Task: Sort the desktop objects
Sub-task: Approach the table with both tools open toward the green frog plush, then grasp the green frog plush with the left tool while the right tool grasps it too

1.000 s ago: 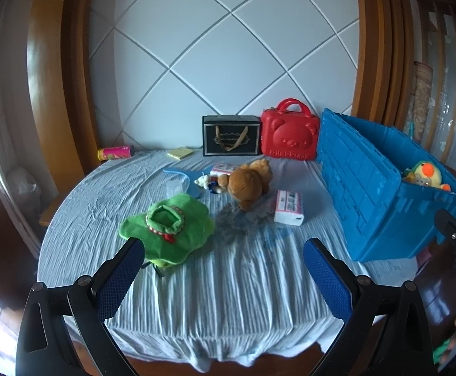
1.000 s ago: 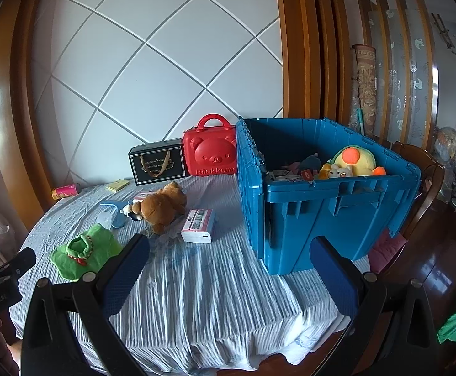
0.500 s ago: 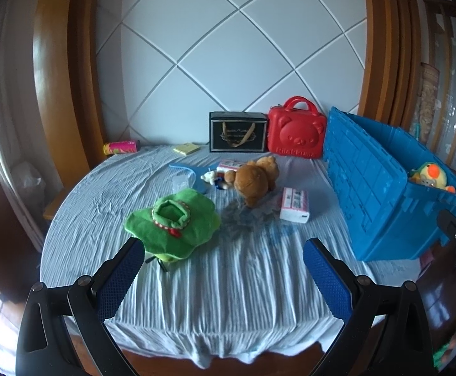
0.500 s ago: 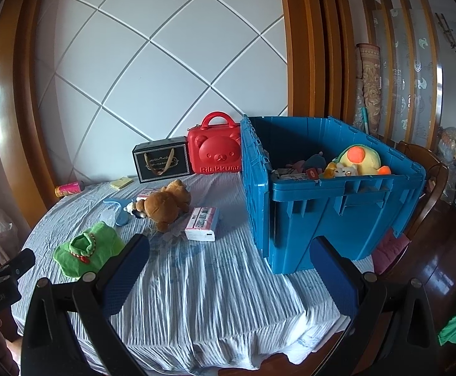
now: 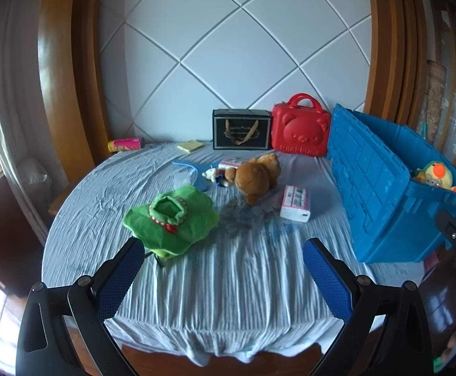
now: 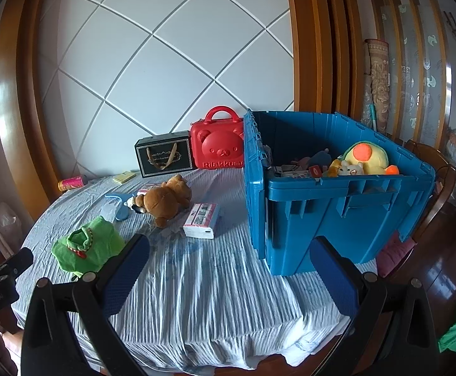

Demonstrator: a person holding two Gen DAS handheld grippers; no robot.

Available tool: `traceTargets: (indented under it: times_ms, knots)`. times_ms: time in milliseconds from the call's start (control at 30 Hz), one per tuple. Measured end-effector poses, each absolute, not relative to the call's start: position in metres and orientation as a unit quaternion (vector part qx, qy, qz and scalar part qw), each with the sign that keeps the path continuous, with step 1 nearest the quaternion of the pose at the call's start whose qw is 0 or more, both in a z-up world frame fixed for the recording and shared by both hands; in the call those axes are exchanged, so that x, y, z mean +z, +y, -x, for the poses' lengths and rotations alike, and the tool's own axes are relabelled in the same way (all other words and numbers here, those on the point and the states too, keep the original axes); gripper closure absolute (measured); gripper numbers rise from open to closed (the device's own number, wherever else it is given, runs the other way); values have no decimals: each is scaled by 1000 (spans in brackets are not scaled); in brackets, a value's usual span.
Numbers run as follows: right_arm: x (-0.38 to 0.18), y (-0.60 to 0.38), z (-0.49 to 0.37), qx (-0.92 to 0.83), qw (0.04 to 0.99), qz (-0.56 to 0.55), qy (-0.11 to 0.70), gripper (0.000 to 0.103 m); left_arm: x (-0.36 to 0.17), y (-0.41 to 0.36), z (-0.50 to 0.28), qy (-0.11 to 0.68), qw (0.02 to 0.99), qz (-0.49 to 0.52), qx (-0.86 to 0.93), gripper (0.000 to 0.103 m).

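Left tongs: held spread wide above the near edge of the tabletop; nothing is gripped.
Right tongs: likewise parted and empty, held off the near edge in front of the blue crate.
In the crate: a yellow plush with orange patches is seen at the rim, with a small white plush and other bits beside it, too jumbled to be named.
On the cloth: a green plush, a brown teddy bear, a white tissue pack, a blue flat piece and a small figure are spread out well apart from the crate.
At the back: a black box, a red bear case, a yellow pad and a pink can are lined along the wall.
Progress: partly sorted, it is judged; some toys are binned, several are left on the cloth.
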State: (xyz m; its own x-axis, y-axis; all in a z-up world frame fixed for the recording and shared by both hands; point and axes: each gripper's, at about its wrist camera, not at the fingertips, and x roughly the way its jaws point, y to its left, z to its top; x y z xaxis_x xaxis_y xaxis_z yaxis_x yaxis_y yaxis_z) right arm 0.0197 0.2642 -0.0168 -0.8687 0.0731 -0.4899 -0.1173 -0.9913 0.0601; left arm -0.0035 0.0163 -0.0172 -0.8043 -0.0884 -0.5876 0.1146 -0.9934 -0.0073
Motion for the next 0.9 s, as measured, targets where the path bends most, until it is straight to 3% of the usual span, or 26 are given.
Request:
traceTargets:
  times_ms: [500,900]
  knots:
    - [-40,284,4,962,27,272,23,0,-46,31,20,25,85,-338,-937,1]
    - [-92,157,141,934,-91,345,4,0,-102,-125,124,69,184,-385,-902,1]
